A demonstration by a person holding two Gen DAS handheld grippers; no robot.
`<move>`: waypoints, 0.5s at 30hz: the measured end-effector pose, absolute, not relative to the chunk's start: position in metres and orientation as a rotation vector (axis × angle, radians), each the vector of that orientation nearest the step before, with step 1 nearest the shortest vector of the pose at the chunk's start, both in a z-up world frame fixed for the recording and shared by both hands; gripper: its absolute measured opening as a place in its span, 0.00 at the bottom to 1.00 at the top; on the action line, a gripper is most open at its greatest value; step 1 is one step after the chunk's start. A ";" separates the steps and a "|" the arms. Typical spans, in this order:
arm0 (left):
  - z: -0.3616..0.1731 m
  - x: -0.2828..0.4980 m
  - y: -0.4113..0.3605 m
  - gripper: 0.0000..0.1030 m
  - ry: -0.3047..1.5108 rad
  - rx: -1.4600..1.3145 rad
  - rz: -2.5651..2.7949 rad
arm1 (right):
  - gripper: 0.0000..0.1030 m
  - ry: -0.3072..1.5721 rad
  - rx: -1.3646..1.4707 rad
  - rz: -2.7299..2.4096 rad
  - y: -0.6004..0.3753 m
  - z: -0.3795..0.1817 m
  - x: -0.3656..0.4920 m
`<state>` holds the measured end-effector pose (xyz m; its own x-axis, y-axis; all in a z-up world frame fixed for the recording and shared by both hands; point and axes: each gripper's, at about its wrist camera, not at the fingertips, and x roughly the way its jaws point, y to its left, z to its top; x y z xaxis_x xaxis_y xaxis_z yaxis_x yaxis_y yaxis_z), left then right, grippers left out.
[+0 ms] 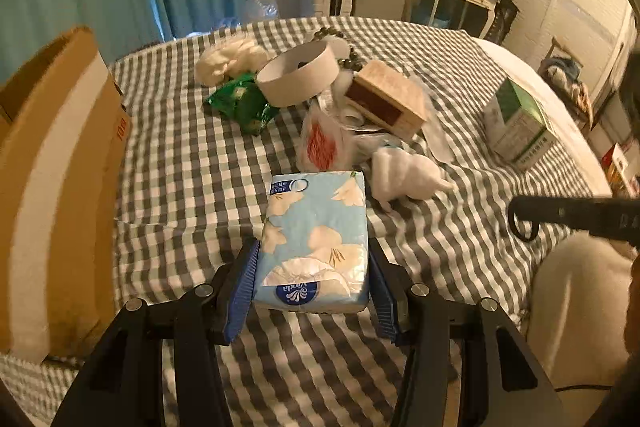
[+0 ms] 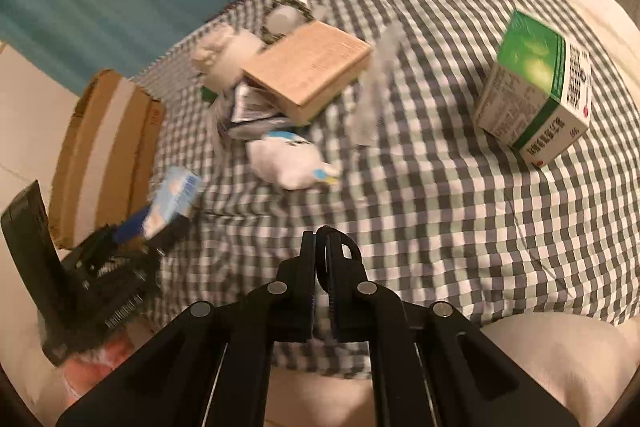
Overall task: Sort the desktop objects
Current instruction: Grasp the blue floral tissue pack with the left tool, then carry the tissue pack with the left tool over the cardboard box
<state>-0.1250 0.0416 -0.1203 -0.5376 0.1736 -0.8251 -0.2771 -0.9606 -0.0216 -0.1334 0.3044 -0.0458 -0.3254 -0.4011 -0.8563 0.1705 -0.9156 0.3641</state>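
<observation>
Tissue pack gripped above the checked bed

The left gripper (image 1: 314, 273) holds the blue tissue pack (image 1: 316, 239) between its jaws, near the cardboard box (image 1: 56, 187) at left; the right gripper (image 2: 322, 259) has its jaws closed, empty, over the bed (image 2: 440, 207).

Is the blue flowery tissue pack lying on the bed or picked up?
Picked up: the blue flowery tissue pack sits clamped between the left tongs' blue pads, off the checked bedsheet.
</observation>
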 end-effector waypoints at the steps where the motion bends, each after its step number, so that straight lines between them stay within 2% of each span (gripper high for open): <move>1: -0.116 -0.120 0.044 0.52 0.181 -1.334 2.556 | 0.05 -0.281 1.552 -2.287 0.301 -0.041 -0.131; 11: -0.073 -0.082 0.056 0.52 0.249 -1.230 2.622 | 0.05 -0.136 1.397 -2.323 0.270 0.015 -0.100; 15: -0.056 -0.073 0.043 0.52 0.200 -1.206 2.647 | 0.05 -0.084 1.321 -2.339 0.259 0.041 -0.088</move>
<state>-0.0734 0.0431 -0.0558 -0.6368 0.1476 -0.7568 -0.2599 -0.9652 0.0304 -0.0875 0.2587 0.0405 -0.4403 -0.4108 -0.7984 0.3524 -0.8969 0.2671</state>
